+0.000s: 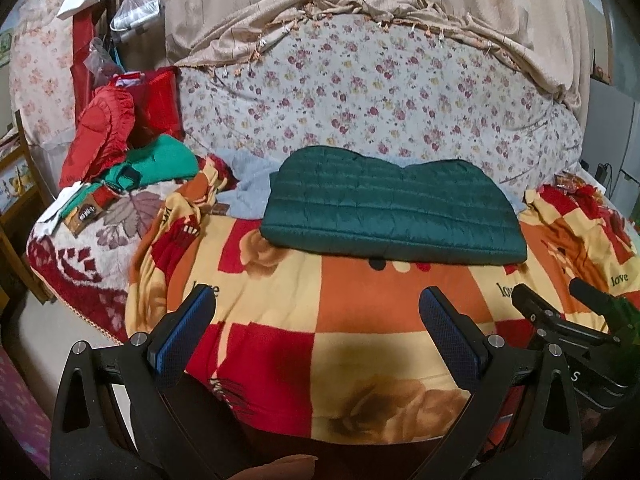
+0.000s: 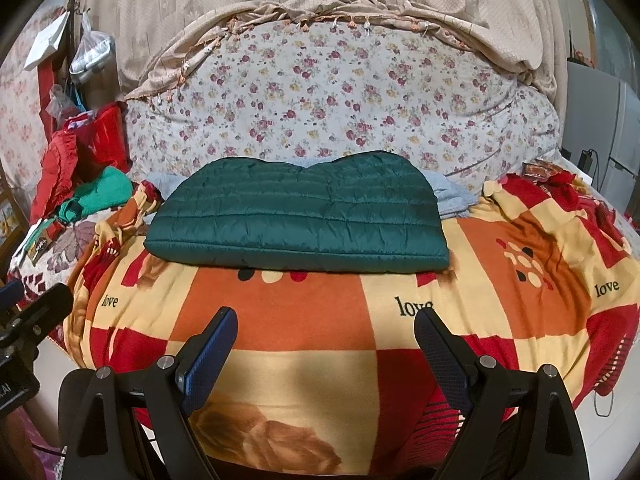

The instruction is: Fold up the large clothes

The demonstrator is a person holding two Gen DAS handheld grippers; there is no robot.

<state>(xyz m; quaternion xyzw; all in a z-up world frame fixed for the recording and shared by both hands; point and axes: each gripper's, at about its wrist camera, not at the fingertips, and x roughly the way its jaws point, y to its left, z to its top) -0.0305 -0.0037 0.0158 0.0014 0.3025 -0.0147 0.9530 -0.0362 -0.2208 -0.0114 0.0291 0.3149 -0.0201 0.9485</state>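
- Left gripper (image 1: 318, 300) hanging wide open over the checkered blanket (image 1: 360, 304), nothing between the blue pads, not touching the fabric as far as visible.
- Right gripper (image 2: 325, 322) same deal: jaws spread wide, empty, just above the same blanket near its front edge (also peeking into the left view at the right edge).
- Further out, dark green quilted jacket (image 2: 298, 216) lying folded flat into a neat oblong on the blanket, well apart from both grippers.
- Bit of light blue cloth (image 2: 448, 196) poking out behind the jacket.
- Behind that, big floral-covered bedding roll (image 2: 340, 96) with a beige tasselled throw (image 2: 360, 4) draped over the top.
- Off left: messy pile with red padded garment (image 1: 100, 136) above bright green clothing (image 1: 164, 162).
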